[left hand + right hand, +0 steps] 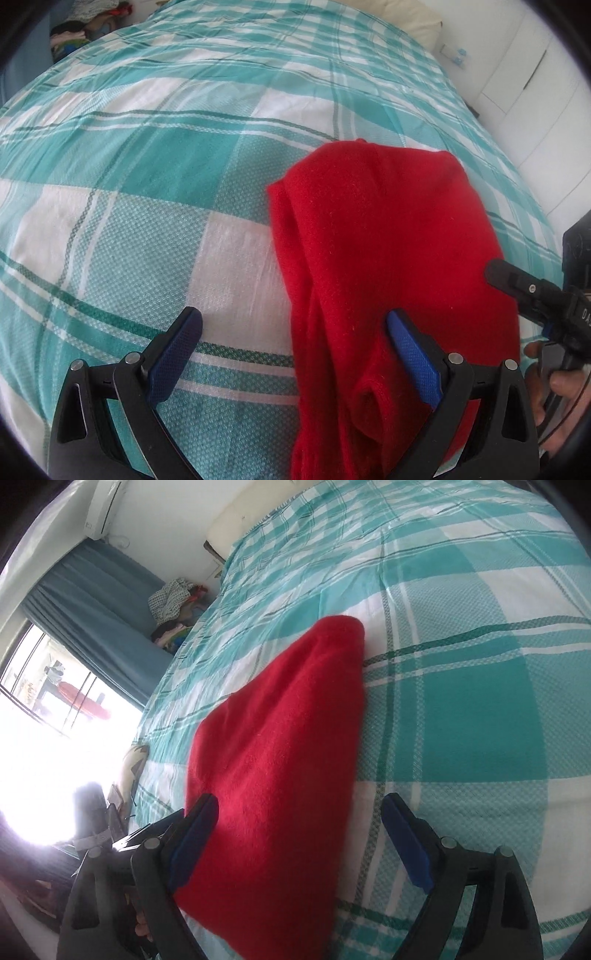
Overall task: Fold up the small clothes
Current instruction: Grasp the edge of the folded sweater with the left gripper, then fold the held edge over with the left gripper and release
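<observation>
Two grippers angle down over a red garment [380, 240] on the bed [147, 184].
Left gripper [295, 332] and right gripper [299, 812] fingers spread, pinching nothing; garment lies lengthwise away.

Two hand-held black plastic tools: the left tool [293, 334] and right tool [299, 821] each carry blue textured pads [413, 363] on angular black fingers, pinned with round silver screws [453, 357]. White lettering marks the right tool's body.

Bright daylight floods both fisheye views. The window [55, 701] at nine o'clock blows out into white glare, the bedspread [147, 184] curves toward dark vignetted edges, and everything looks slightly soft.
</observation>
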`<action>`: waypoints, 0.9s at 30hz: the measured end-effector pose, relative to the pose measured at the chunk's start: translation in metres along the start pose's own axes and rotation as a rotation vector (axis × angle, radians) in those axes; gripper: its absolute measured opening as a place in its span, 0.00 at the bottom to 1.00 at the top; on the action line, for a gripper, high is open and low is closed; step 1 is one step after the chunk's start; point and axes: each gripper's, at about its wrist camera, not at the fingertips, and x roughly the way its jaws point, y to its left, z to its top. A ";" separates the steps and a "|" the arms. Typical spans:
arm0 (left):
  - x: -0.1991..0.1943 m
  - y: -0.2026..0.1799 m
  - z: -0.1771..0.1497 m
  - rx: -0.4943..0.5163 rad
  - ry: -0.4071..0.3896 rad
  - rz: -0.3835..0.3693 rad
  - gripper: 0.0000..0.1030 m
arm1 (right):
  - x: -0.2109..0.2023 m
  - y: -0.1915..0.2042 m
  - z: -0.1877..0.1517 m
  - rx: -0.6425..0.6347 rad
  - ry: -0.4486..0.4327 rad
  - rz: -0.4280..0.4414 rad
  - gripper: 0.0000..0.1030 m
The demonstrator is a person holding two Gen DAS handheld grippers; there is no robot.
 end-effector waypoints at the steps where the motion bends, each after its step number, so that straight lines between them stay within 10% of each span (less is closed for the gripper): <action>1: 0.002 0.000 0.001 -0.002 -0.006 -0.007 0.91 | 0.006 0.005 0.002 -0.030 0.000 -0.033 0.84; 2: 0.003 -0.002 0.002 0.005 -0.012 -0.028 0.81 | 0.011 0.010 0.003 -0.070 0.002 -0.070 0.79; 4: 0.011 -0.008 0.003 0.006 0.025 -0.142 0.23 | 0.017 0.026 0.002 -0.166 0.006 -0.144 0.35; 7: 0.003 -0.020 0.004 0.035 -0.005 -0.099 0.18 | 0.016 0.061 -0.010 -0.365 -0.051 -0.291 0.26; 18: -0.095 -0.067 0.043 0.138 -0.208 -0.177 0.19 | -0.083 0.124 0.008 -0.518 -0.338 -0.286 0.24; 21: -0.065 -0.077 0.045 0.155 -0.123 -0.112 0.51 | -0.084 0.096 0.027 -0.390 -0.289 -0.276 0.28; 25: -0.040 -0.074 0.006 0.202 -0.113 0.073 0.68 | -0.072 0.030 0.016 -0.243 -0.155 -0.420 0.86; 27: -0.049 -0.072 -0.016 0.221 -0.152 0.118 0.77 | -0.086 0.005 -0.003 -0.215 -0.159 -0.450 0.86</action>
